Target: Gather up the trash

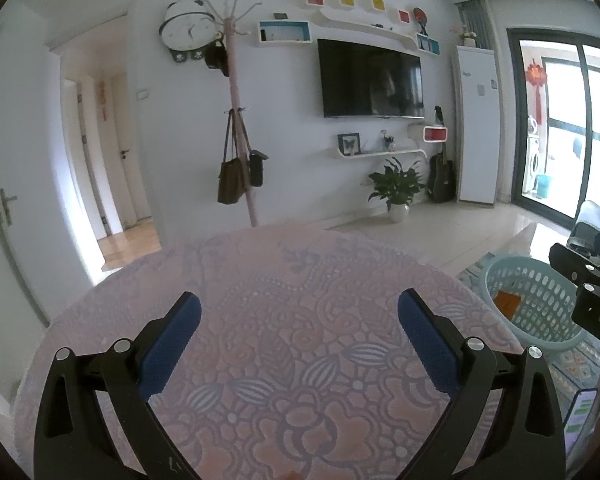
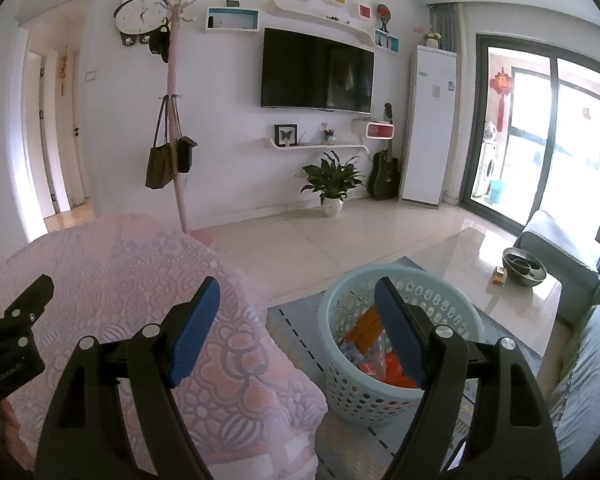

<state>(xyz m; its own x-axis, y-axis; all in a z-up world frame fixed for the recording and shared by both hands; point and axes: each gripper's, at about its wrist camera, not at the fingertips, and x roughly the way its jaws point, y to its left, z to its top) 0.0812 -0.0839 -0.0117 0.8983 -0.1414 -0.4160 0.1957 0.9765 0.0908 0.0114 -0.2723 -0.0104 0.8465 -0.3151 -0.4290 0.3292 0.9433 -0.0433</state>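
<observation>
My left gripper [image 1: 299, 305] is open and empty, held over a round table with a pink lace cloth [image 1: 268, 280]. My right gripper [image 2: 296, 292] is open and empty, held above the table's right edge [image 2: 148, 280] and a pale blue perforated basket [image 2: 348, 396] on the floor. The basket holds orange and clear plastic trash [image 2: 374, 366]. The basket also shows in the left wrist view [image 1: 540, 308], with an orange piece [image 1: 507, 303] inside. The right gripper's body shows at the right edge of the left wrist view [image 1: 592, 288]. The left gripper's body shows at the left edge of the right wrist view [image 2: 12, 336].
A glass coffee table [image 2: 460, 276] with a dark bowl [image 2: 523, 266] and a small box [image 2: 499, 276] stands beyond the basket. A grey sofa [image 2: 588, 368] is at right. A coat rack with bags [image 2: 172, 152] and a potted plant [image 2: 332, 184] stand by the far wall.
</observation>
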